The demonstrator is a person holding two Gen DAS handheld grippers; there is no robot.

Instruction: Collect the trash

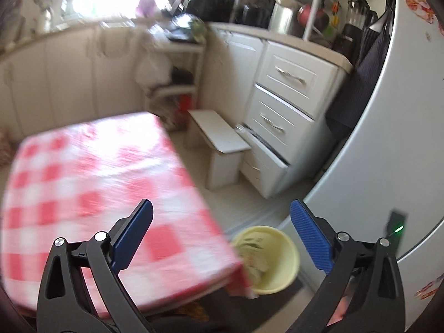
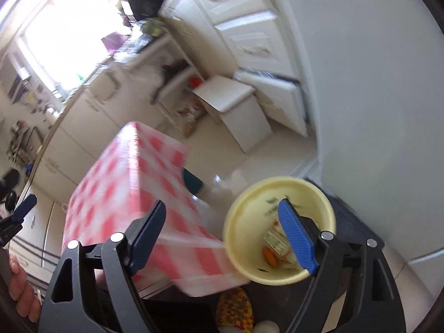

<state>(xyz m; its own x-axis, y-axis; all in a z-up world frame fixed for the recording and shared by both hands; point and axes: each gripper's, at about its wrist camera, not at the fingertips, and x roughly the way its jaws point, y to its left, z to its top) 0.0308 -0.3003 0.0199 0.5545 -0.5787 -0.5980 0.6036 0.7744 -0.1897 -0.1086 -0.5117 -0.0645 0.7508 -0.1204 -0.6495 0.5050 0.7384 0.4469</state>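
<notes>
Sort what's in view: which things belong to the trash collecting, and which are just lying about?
Job: yellow bin with scraps inside; left gripper and right gripper, both open, empty.
Lying about: checked table, stool, drawers, fridge.

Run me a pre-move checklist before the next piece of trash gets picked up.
1. Left gripper empty, jaws wide apart: ok.
2. Right gripper empty, jaws apart: ok.
3. Yellow bin upright beside the table corner, mouth unobstructed: ok.
4. Trash already inside the bin, including a printed wrapper and an orange scrap: ok.
5. Checkered tablecloth shows no trash in either view, but both pictures are blurred: cannot tell.
6. Floor free of further trash: cannot tell, since much of it is hidden by the table.
</notes>
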